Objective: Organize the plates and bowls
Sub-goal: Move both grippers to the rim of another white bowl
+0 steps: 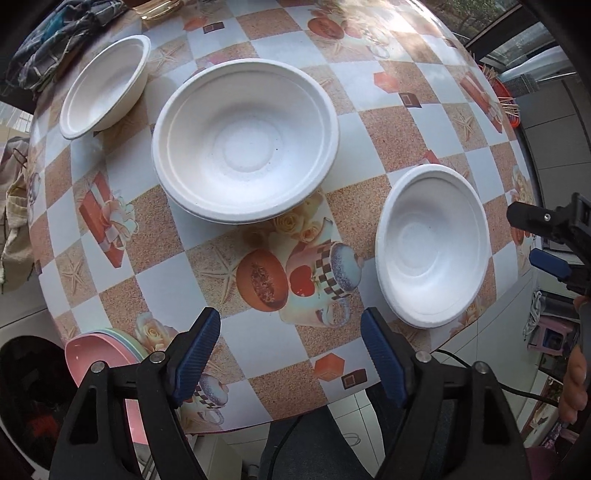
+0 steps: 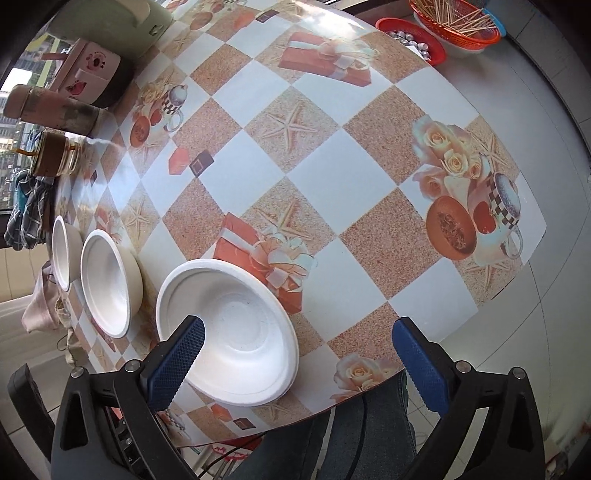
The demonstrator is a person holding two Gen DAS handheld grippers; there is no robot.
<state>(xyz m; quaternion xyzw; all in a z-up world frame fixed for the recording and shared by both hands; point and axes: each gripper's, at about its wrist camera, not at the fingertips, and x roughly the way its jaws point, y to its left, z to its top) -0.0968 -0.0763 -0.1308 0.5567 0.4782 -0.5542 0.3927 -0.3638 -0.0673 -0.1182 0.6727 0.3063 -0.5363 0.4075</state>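
Observation:
Three sets of white paper bowls sit on the checked tablecloth (image 1: 373, 122). A single bowl (image 1: 105, 86) is at the far left, a nested pair (image 1: 245, 140) in the middle, and a single bowl (image 1: 432, 245) near the right edge. A stack of pink and pastel plates (image 1: 101, 352) lies at the lower left, partly behind my left finger. My left gripper (image 1: 290, 332) hangs open above bare tablecloth with nothing between its fingers. My right gripper (image 2: 299, 332) is wide open; its left finger (image 2: 181, 354) overlaps the near bowl (image 2: 243, 332), and it also shows at the right edge (image 1: 535, 240).
Along the table's far left stand a bottle (image 2: 51, 110), a glass jar (image 2: 55, 155) and a pink box (image 2: 88, 72), with a checked cloth (image 1: 55, 44) beside them. Red baskets (image 2: 461, 22) with sticks sit past the far corner. A person's legs (image 2: 354, 435) are below the near table edge.

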